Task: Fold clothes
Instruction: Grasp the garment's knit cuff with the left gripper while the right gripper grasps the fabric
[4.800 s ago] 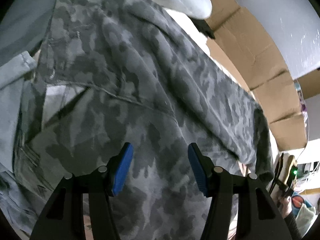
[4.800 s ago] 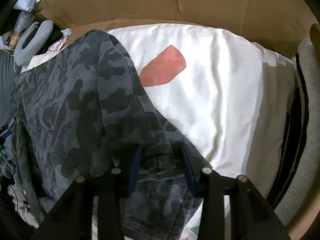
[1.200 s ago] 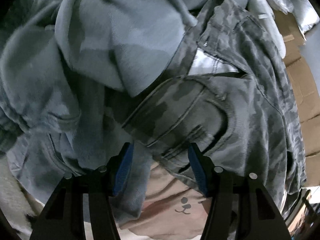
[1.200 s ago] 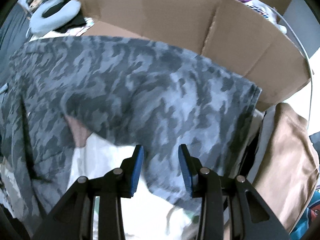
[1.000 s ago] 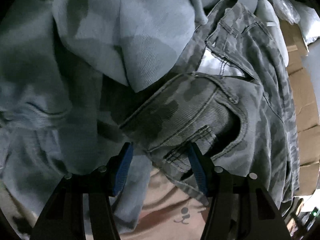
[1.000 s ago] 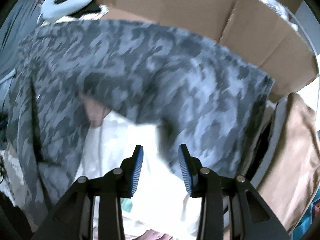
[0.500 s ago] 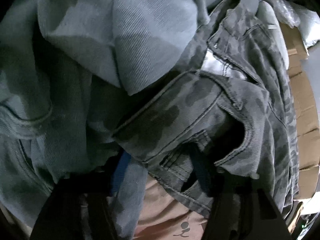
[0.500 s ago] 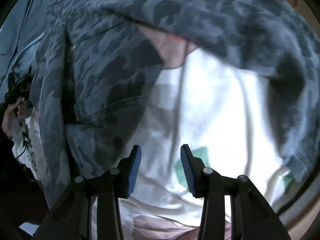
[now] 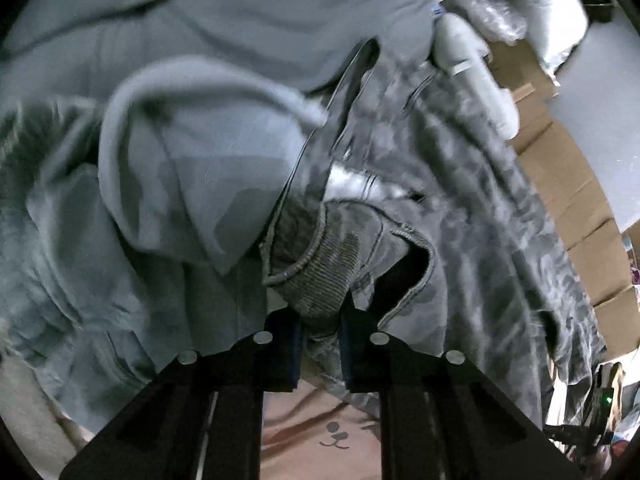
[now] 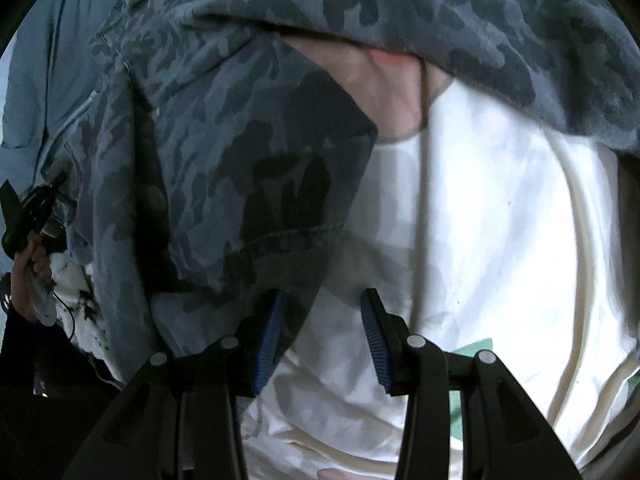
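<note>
Currently left claw (image 9: 320, 350) clamps the camouflage trousers (image 9: 320, 276) waistband for folding; right claw (image 10: 320, 332) hovers released over them.

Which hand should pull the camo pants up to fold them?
Probably the left. The left gripper is already clamped on a bunched edge of the camo pants. The right gripper is open, holding nothing, over the white shirt beside the pants.
</note>
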Motion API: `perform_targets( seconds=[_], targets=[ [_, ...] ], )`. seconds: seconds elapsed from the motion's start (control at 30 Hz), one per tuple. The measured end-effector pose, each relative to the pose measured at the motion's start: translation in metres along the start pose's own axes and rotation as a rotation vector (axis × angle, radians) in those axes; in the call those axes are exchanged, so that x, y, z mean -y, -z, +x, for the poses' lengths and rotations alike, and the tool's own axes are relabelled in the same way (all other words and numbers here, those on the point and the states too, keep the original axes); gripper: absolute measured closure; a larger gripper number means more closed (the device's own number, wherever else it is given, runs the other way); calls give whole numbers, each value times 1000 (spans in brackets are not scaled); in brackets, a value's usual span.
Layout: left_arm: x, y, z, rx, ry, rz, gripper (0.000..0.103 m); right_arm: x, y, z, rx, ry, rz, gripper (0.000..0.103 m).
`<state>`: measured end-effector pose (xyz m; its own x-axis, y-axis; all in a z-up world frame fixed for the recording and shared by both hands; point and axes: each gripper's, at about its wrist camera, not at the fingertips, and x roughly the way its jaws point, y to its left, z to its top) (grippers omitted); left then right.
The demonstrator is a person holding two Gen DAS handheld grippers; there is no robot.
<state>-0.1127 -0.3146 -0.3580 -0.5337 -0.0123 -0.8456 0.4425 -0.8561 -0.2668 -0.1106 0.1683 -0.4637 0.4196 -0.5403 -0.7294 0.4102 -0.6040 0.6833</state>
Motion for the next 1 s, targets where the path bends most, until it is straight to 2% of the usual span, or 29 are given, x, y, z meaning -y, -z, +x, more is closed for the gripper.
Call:
perform_targets(
  seconds=[0.17,0.2,0.23,0.3,0.43,0.63,0.83,1.0],
  targets=[
    [5,-25,-19,38,-11,18,91,6,2,-10,24,-67,47,64],
    [2,-33,-29,44,-15,24,91,5,1,-11,26,-79,47,56],
    [4,-38,-35,50,-21,35,91,4,1,-11,29,-92,48,42],
    [8,-50,-44,65,-31,57,91,2,0,-12,33,-117,49,36],
    [22,-71,-65,105,-40,105,92,-2,-2,-15,42,-167,50,36],
    [51,-89,-97,145,-2,190,92,-5,-2,7,-17,-108,34,36],
    [78,-105,-119,160,66,220,92,-9,-3,20,-51,-87,-12,36],
    [83,-120,-127,145,19,238,92,-9,-3,21,-53,-97,-7,36]
  ],
)
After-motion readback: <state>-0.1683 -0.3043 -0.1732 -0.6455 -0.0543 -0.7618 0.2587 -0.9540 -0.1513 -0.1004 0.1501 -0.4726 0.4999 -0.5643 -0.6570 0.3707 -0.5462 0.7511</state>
